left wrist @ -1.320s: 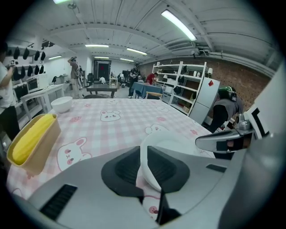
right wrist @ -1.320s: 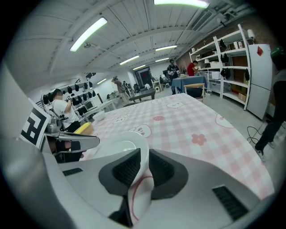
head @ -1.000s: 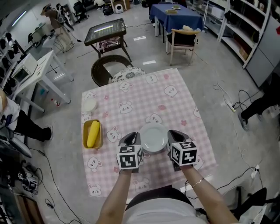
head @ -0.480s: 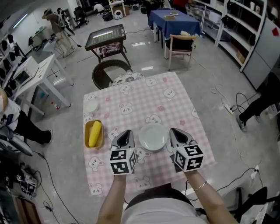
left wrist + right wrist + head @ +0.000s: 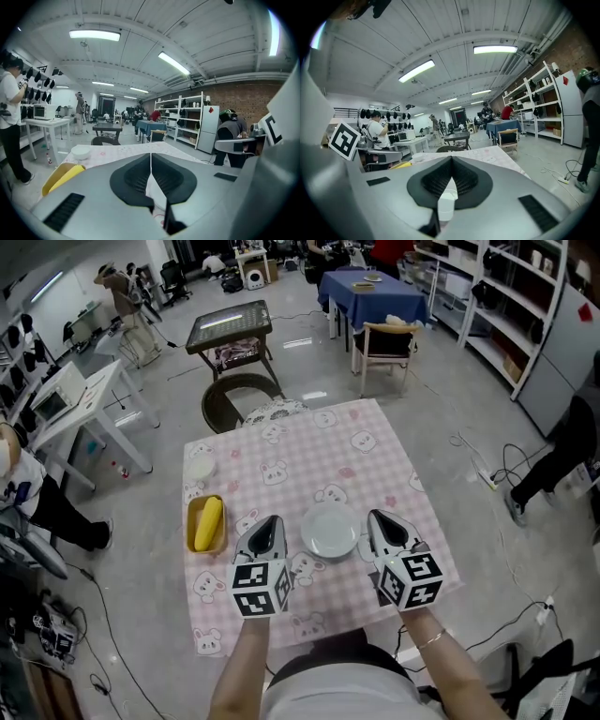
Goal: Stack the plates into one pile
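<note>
Starting at the tongs, the left tongs (image 5: 272, 519) are seen shut, their jaws having just been closing with nothing between them. The right tongs (image 5: 377, 515) are likewise pressed together and empty. Both are held above the pink checked table (image 5: 309, 442). The round white plate (image 5: 329, 531), whether one or a pile cannot be told, lies between them and is touched by neither. A small white round dish (image 5: 196, 468) is set well apart near the far left edge, beyond the yellow rectangular tray (image 5: 191, 521) holding a yellow oblong item (image 5: 208, 523). If that dish is judged the remaining piece, it lies ahead and leftward, nearer the left tongs. Being round, it offers no long axis.
</note>
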Tool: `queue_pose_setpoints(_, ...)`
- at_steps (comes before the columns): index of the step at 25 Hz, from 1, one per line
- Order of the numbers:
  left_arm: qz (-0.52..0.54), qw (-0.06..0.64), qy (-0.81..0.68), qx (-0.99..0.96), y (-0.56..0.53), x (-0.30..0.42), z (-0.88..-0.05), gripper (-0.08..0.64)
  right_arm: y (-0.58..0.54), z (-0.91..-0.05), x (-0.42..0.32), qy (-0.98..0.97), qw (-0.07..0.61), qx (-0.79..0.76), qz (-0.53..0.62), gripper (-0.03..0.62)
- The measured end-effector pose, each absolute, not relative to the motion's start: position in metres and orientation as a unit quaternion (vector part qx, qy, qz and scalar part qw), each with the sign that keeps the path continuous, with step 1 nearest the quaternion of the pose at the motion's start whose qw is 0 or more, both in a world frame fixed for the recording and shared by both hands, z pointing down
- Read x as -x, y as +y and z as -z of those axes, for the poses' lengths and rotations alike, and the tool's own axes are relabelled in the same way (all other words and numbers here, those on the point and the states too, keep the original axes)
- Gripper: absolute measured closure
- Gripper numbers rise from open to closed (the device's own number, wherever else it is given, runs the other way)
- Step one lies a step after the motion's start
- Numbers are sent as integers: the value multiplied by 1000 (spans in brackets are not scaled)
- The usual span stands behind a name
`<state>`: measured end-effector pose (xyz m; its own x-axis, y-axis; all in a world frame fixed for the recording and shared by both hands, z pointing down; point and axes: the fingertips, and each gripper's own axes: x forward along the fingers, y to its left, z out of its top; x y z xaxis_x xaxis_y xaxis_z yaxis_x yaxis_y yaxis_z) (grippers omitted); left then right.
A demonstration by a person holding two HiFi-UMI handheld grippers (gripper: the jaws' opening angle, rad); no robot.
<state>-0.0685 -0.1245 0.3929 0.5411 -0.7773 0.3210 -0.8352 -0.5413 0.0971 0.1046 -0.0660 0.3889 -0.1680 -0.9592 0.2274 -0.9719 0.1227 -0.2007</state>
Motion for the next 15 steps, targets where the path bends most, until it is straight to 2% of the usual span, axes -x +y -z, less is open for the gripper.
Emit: queue_pose_setpoints(15, -101, 105, -458, -877, -118, 80, -373, 534, -57, -378, -89, -746, 16, -651, -138, 589)
